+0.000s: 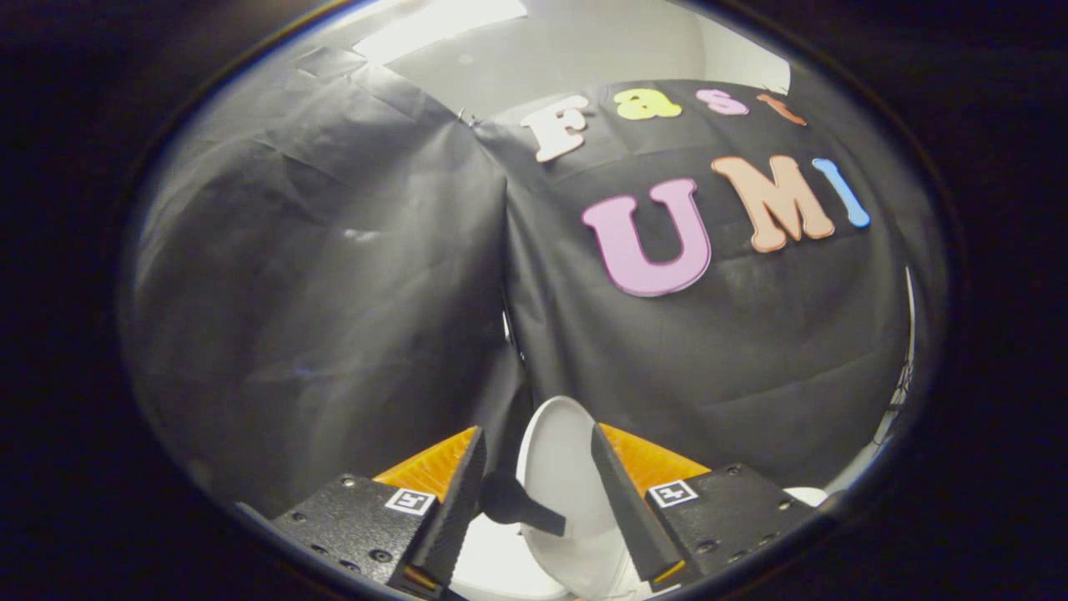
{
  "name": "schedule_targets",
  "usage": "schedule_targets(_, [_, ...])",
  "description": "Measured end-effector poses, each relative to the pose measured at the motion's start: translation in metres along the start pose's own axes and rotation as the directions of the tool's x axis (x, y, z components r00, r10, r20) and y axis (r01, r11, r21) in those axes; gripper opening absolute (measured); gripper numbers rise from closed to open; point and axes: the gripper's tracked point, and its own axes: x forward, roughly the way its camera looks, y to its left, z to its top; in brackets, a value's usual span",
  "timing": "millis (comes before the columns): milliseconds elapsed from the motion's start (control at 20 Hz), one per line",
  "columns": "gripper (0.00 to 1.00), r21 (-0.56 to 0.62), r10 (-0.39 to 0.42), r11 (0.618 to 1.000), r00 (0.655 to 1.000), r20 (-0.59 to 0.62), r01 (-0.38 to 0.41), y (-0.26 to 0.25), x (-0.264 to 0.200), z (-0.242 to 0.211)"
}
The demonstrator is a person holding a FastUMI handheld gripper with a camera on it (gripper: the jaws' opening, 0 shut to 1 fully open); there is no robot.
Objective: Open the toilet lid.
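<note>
Lid (pixel 555 467) stands raised, nearly upright, between the fingers of the gripper (pixel 538 467); jaws apart, straddling its edge to tip it back, contact unclear.

White, glossy, oval plastic toilet lid (pixel 561 501) raised, standing near upright, slightly tilted, rounded top edge toward 12 o'clock. Smooth inner face turned toward 9 o'clock side. Lid sits between fingers of gripper (pixel 534 455); fingers spread apart, one at 9 o'clock of lid, other at 3 o'clock overlapping lid's edge, contact not clear. Dark finger-shaped shadow falls across lid's lower face. White toilet rim (pixel 501 568) visible below lid at 6 o'clock, partly hidden.
</note>
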Motion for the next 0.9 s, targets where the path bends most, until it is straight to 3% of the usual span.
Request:
schedule_targets(100, [0.79, -0.018, -0.007, 1.000, 0.999, 0.034, 0.007, -0.007, -0.008, 0.017])
schedule_targets(250, [0.80, -0.053, -0.045, 0.997, 0.998, 0.045, 0.048, -0.031, -0.026, 0.033])
schedule_targets(550, [0.80, -0.107, -0.208, 0.971, 0.976, 0.067, 0.214, -0.126, -0.085, 0.050])
schedule_targets(900, [0.79, -0.112, -0.455, 0.880, 0.887, 0.078, 0.461, -0.278, -0.198, 0.047])
